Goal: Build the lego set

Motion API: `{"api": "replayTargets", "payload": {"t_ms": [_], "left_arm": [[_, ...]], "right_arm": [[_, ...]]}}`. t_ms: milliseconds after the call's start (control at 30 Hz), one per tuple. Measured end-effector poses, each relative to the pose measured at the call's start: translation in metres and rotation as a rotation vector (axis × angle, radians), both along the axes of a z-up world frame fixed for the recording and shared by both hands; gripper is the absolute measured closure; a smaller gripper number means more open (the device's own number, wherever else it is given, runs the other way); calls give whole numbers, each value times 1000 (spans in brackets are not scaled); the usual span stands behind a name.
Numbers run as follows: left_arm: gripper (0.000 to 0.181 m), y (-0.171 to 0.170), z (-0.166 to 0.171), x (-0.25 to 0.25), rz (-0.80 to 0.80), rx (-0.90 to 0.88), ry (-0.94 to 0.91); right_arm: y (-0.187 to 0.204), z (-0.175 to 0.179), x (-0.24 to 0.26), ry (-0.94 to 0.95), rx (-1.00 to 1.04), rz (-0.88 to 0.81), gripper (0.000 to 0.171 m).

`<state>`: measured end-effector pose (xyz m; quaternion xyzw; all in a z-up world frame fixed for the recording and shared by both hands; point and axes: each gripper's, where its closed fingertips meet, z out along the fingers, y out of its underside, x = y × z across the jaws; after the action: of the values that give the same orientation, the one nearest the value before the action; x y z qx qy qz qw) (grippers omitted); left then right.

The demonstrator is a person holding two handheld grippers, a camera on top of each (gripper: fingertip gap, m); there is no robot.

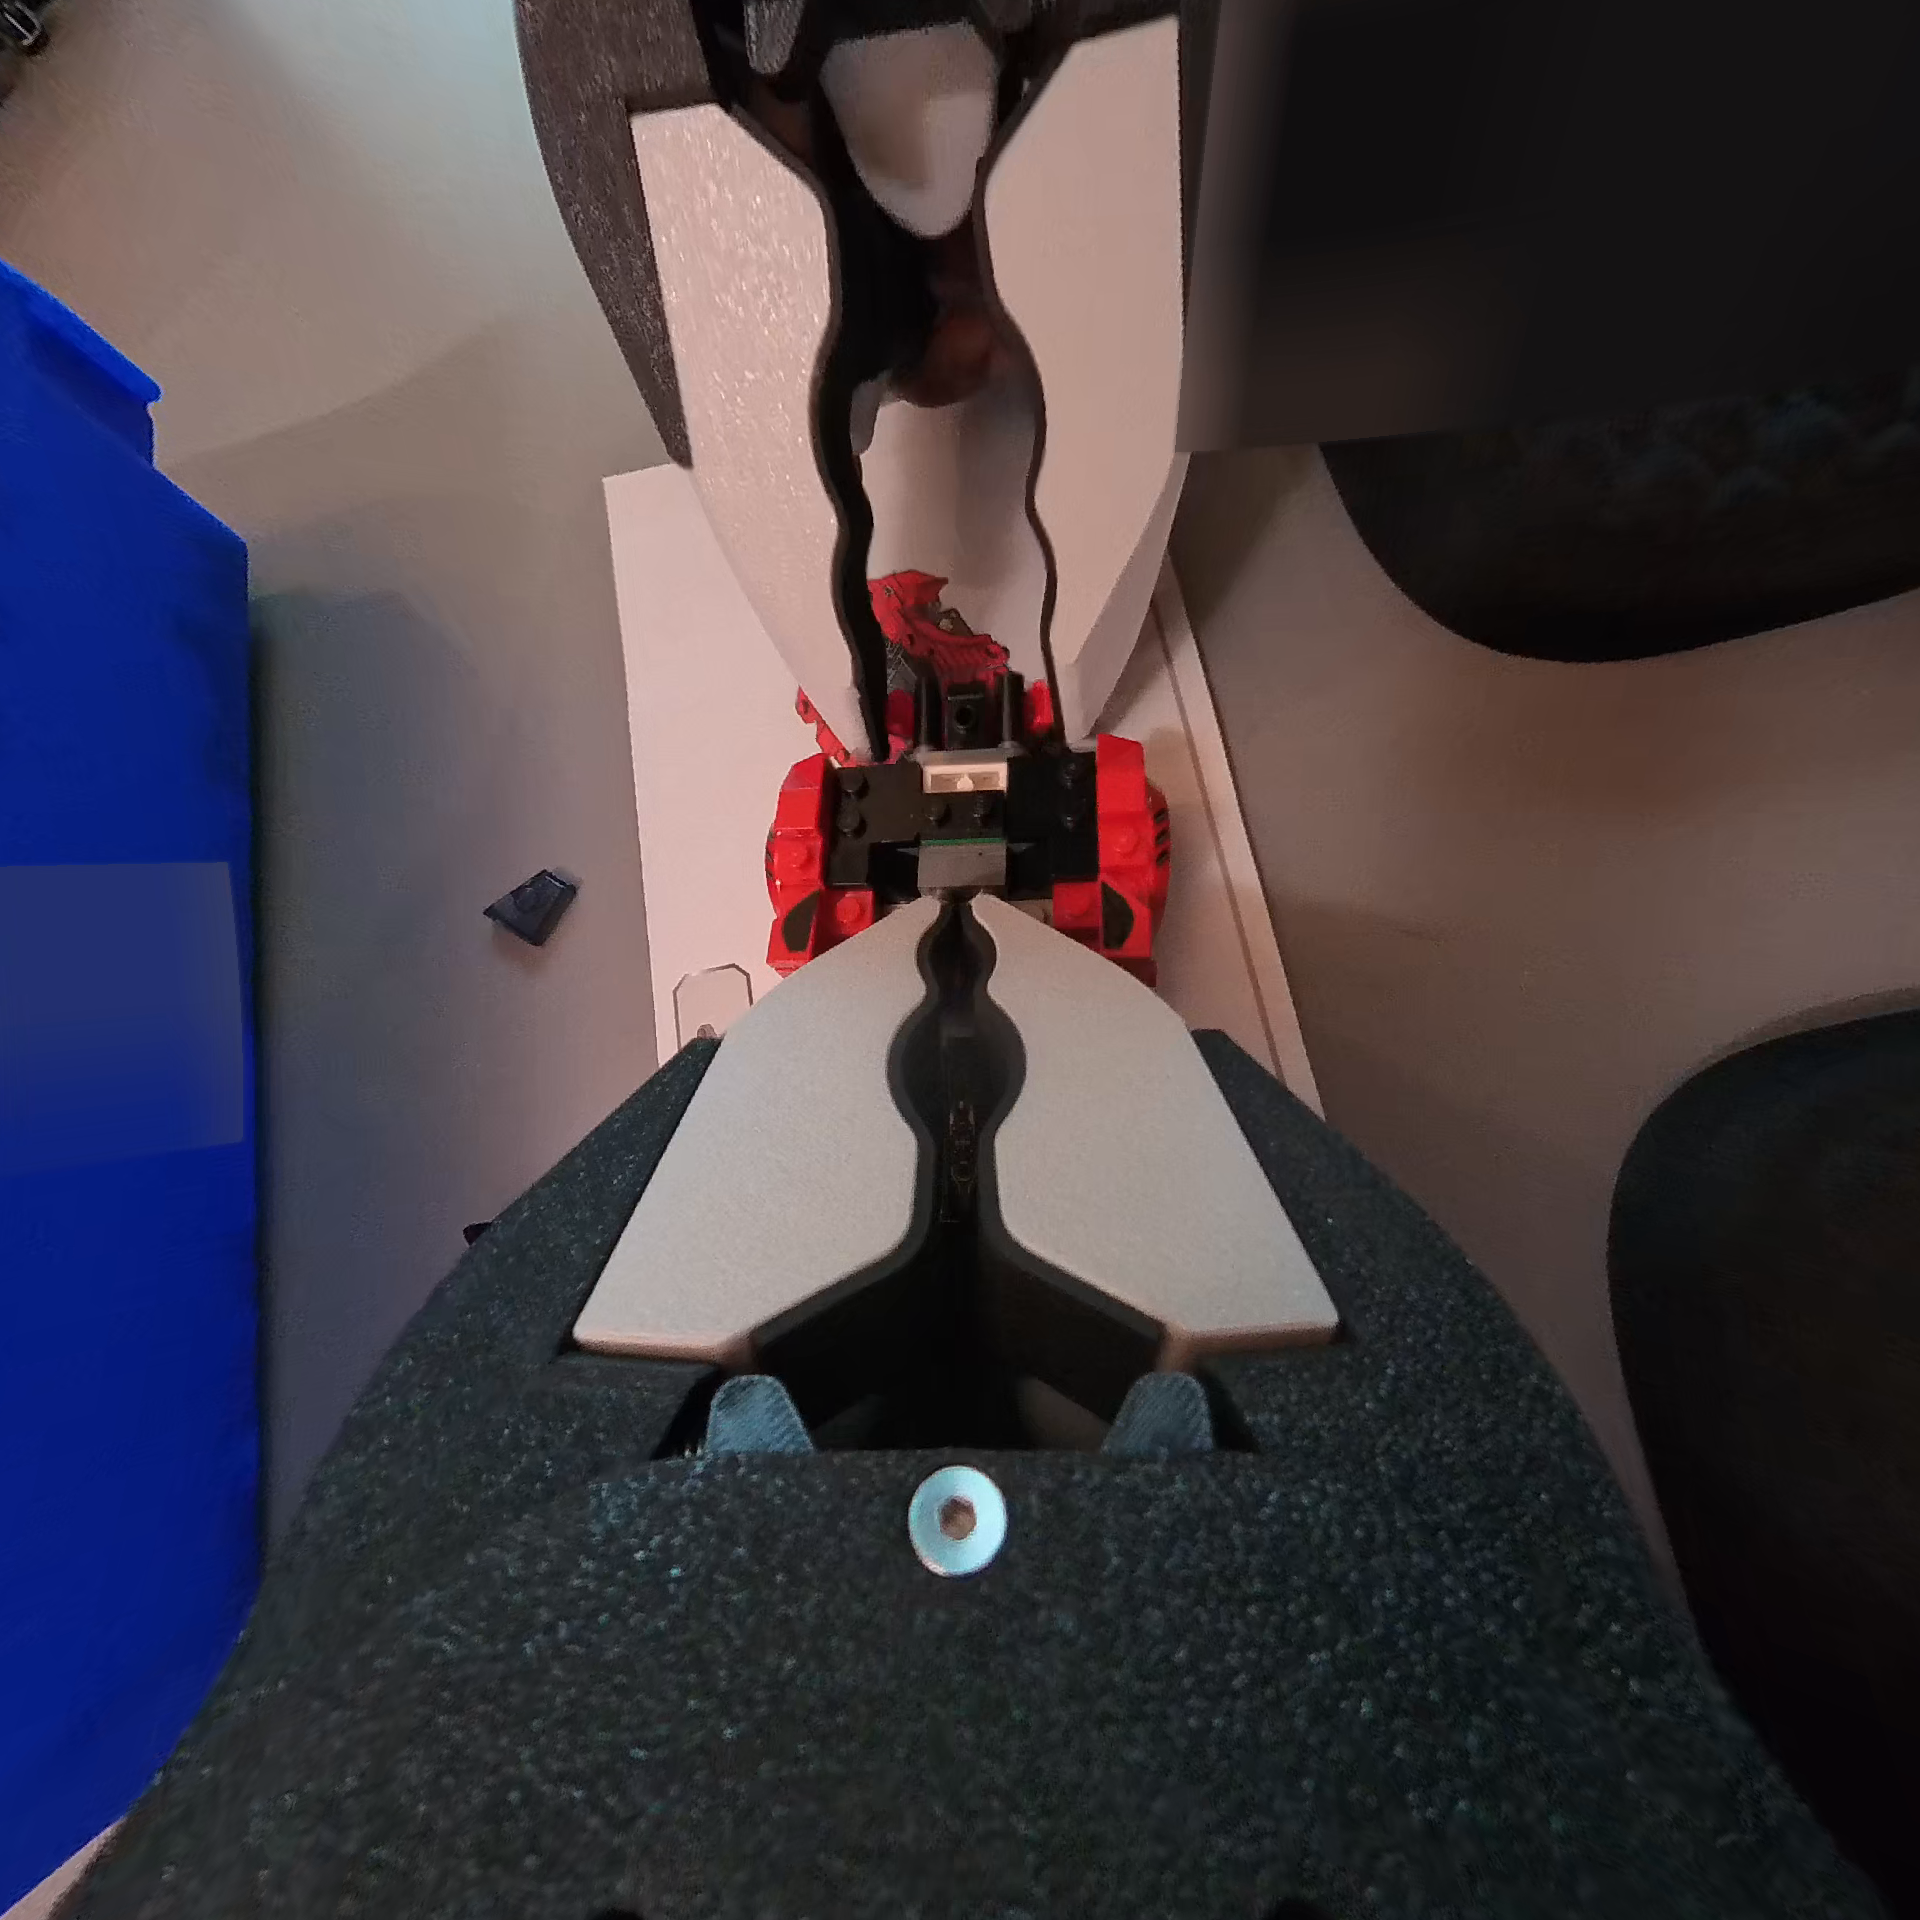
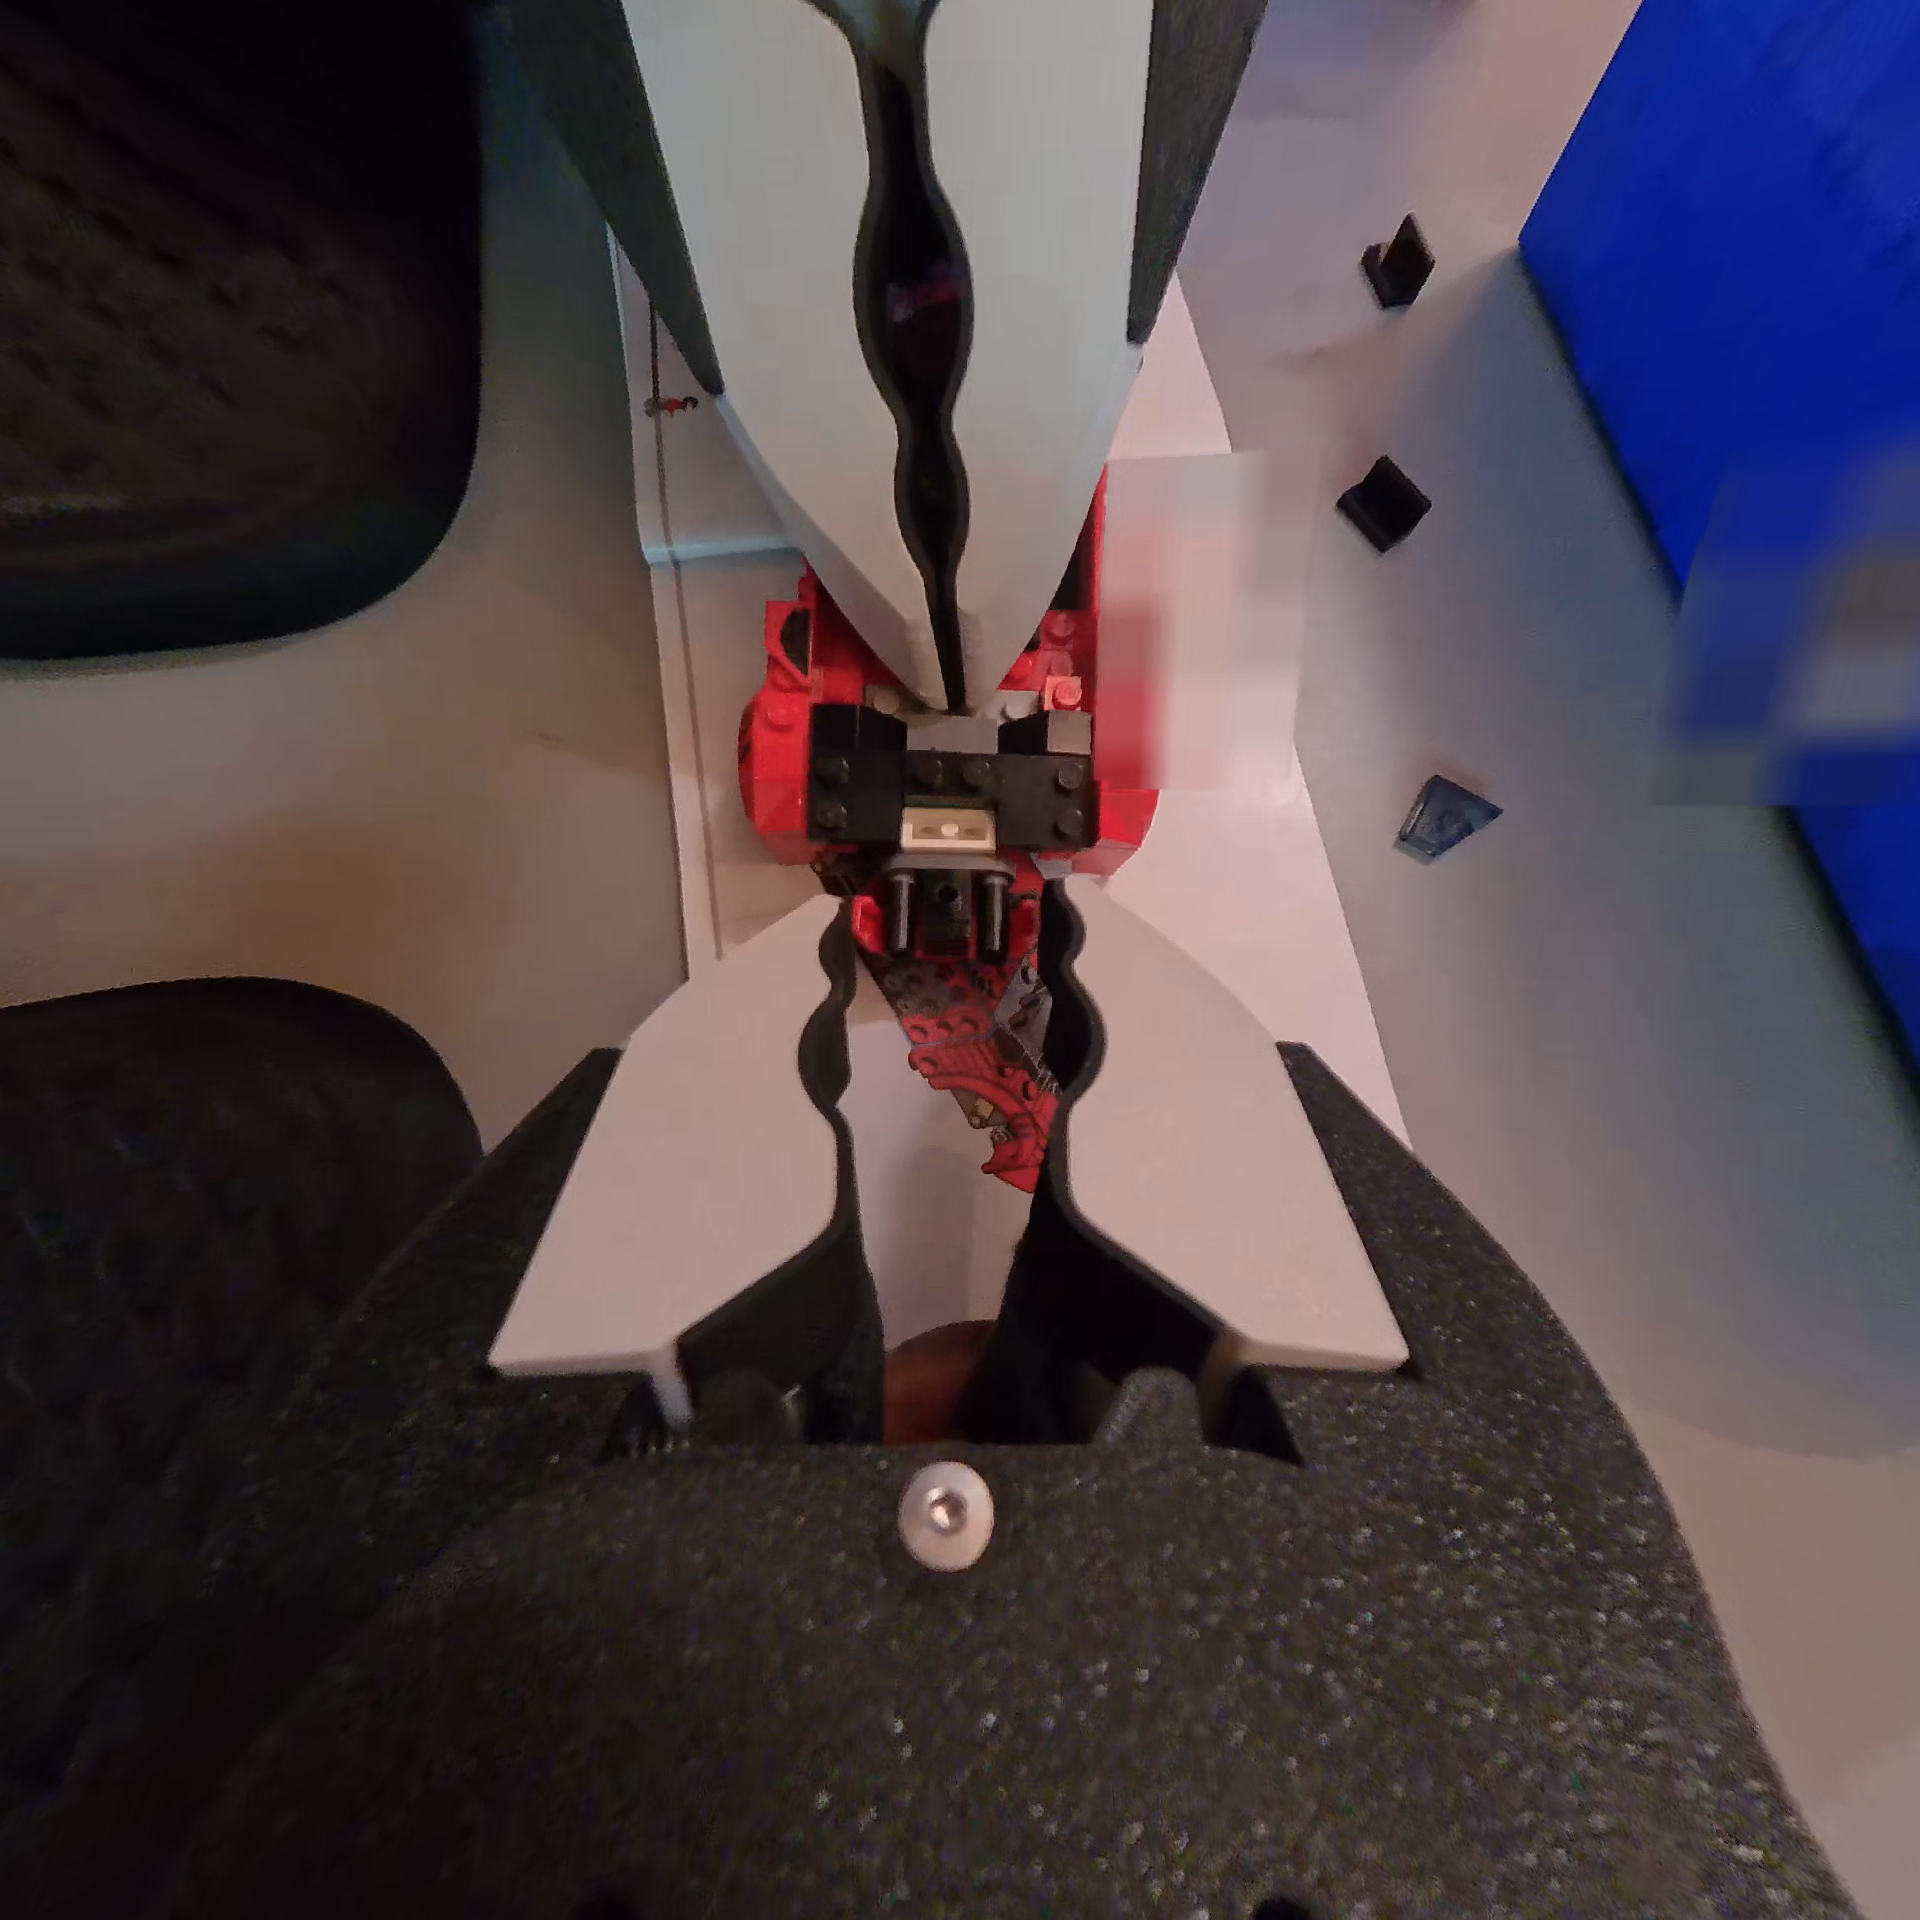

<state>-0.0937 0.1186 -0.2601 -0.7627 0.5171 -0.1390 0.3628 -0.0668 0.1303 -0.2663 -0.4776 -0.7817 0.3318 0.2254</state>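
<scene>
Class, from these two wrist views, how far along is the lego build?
Done: the red-and-black lego model has a body. In hand: left gripper pinches a small grey piece at one end; right gripper, jaws apart, brackets the other. Left: loose dark pieces lie on the white table.

Hidden, cropped and blurred parts

Lower body of the red-and-black brick-built lego model (image 1: 961, 831) hidden behind the pale fingertips of the left hand-held gripper (image 1: 958, 906); far side covered by the right hand-held gripper (image 1: 961, 727), whose grip on it cannot be judged. Right flank of the model smeared by a pale mosaic patch in the right wrist view. Big blue plastic bin (image 1: 114, 935) cut off by the left edge, partly blurred. Printed white sheet (image 1: 707, 831) mostly covered. Small dark loose pieces (image 2: 1382, 504) too tiny to identify. Black padded shapes (image 1: 1766, 1351) cropped at the right edge.
</scene>
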Motion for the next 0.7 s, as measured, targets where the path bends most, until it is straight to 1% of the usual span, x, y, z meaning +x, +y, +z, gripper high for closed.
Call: {"api": "replayTargets", "payload": {"t_ms": [333, 533, 633, 700], "left_arm": [[181, 0, 0, 0, -6, 0, -31], [181, 1, 0, 0, 2, 0, -51], [181, 1, 0, 0, 7, -2, -62], [181, 2, 0, 0, 10, 0, -61]], "right_arm": [[1, 7, 1, 45, -39, 2, 137], [0, 3, 0, 27, -19, -2, 137], [1, -5, 0, -10, 24, -5, 137], [-2, -7, -1, -2, 2, -6, 137]]}}
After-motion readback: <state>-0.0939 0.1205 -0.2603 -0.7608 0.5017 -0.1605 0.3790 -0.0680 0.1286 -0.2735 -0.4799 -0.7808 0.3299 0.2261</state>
